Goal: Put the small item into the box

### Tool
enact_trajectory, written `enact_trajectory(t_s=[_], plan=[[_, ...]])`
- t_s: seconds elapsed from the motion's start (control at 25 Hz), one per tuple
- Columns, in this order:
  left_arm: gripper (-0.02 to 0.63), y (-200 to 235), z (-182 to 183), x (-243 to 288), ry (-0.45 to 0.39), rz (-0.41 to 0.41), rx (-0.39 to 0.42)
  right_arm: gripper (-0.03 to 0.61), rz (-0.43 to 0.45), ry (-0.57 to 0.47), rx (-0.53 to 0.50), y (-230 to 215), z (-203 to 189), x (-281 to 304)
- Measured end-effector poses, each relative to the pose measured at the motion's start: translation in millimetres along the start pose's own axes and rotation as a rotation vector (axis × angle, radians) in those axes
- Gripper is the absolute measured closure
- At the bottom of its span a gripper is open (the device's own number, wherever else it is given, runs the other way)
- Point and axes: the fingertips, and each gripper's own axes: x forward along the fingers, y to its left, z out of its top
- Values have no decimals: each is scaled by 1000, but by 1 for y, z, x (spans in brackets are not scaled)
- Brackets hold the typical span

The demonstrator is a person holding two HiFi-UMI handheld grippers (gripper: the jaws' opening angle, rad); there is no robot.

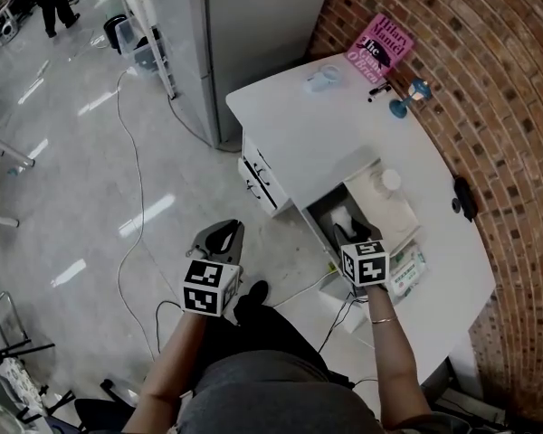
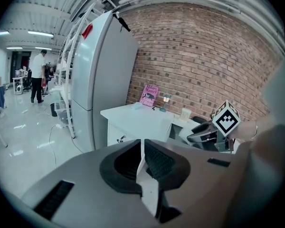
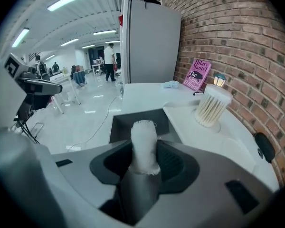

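My right gripper point(image 3: 145, 159) is shut on a small white fibrous roll point(image 3: 144, 139), which stands up between the pads. Just beyond it lies the dark grey open box point(image 3: 121, 127), set into the white desk. In the head view the right gripper point(image 1: 348, 236) hovers at the near edge of the box point(image 1: 320, 208), with the roll's white tip point(image 1: 342, 217) over the opening. My left gripper point(image 1: 219, 239) hangs off the desk above the floor, to the left. Its pads point(image 2: 154, 161) stand together with nothing between them.
A jar of cotton swabs point(image 3: 211, 106) stands right of the box. A pink book point(image 1: 380, 48) and a small lamp point(image 1: 407, 98) are at the desk's far end against the brick wall. A wipes packet point(image 1: 405, 274) lies near my right hand. Cables point(image 1: 136, 188) trail on the floor.
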Motion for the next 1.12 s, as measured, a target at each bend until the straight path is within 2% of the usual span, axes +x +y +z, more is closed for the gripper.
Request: enact_trajectory(t_s=[0.44, 1.12], plan=[[576, 11, -4, -3, 0, 24, -23, 413, -13, 113, -64, -3, -17, 20], [576, 14, -3, -1, 10, 28, -11, 410, -2, 147, -86, -6, -27, 28]])
